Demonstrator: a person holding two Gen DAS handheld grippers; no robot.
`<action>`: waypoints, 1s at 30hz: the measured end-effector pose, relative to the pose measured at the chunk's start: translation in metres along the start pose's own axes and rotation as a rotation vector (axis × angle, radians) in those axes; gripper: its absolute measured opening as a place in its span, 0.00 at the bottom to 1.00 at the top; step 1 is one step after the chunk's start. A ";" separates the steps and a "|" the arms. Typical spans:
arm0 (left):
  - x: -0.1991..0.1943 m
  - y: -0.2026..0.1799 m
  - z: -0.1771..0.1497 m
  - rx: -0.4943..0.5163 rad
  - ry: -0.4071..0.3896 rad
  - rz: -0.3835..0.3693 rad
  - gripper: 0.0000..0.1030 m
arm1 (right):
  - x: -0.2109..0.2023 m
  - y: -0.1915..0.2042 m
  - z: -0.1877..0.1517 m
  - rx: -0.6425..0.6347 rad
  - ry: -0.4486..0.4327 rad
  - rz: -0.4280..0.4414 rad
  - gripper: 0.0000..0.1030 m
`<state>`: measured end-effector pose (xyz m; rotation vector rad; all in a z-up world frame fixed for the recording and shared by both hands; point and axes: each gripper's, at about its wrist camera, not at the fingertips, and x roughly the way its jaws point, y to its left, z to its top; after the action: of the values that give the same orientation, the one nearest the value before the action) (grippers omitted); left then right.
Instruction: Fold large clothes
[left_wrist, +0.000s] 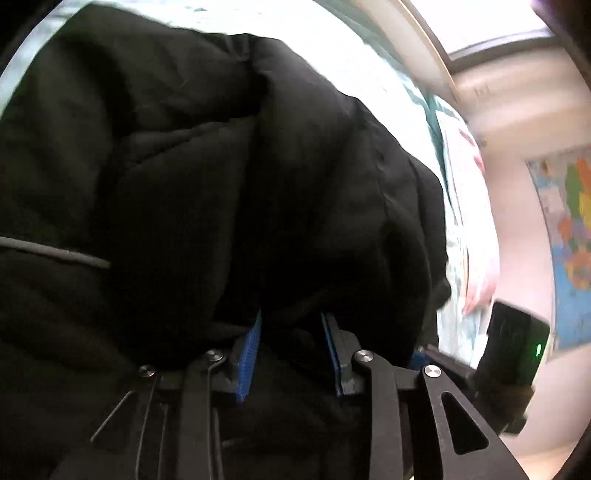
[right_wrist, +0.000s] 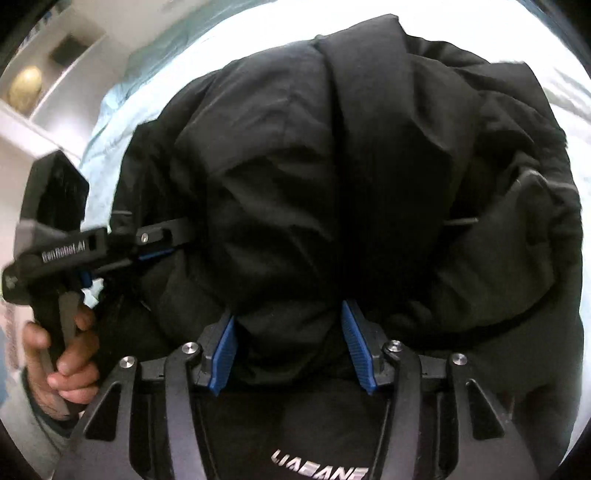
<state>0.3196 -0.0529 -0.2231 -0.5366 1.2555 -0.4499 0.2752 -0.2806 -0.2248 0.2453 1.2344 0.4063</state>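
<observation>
Pale bed sheet, bright window, wall map, white shelf.

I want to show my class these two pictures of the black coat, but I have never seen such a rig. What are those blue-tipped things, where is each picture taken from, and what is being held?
No robot here: a person holds a hand-operated two-finger gripper in each hand. Each picture comes from a camera on one gripper, looking along its fingers.

In the left view, the left gripper has a fold of the puffy black quilted coat between its blue ribbed pads. In the right view, the right gripper likewise pinches the coat, and at that picture's left edge the person's hand squeezes the other gripper's handle.

The coat lies on a pale blue-white bedsheet.
</observation>
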 end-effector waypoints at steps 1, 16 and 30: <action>-0.008 0.001 -0.003 0.014 0.007 -0.001 0.33 | -0.005 0.000 -0.002 0.001 0.006 0.001 0.54; -0.160 0.079 -0.127 -0.103 -0.009 0.157 0.67 | -0.117 -0.065 -0.084 0.084 0.000 -0.118 0.58; -0.169 0.127 -0.191 -0.264 0.008 0.038 0.67 | -0.128 -0.078 -0.105 0.189 -0.004 -0.159 0.58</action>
<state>0.0951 0.1228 -0.2131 -0.7331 1.3391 -0.2548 0.1538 -0.4098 -0.1783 0.3073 1.2799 0.1518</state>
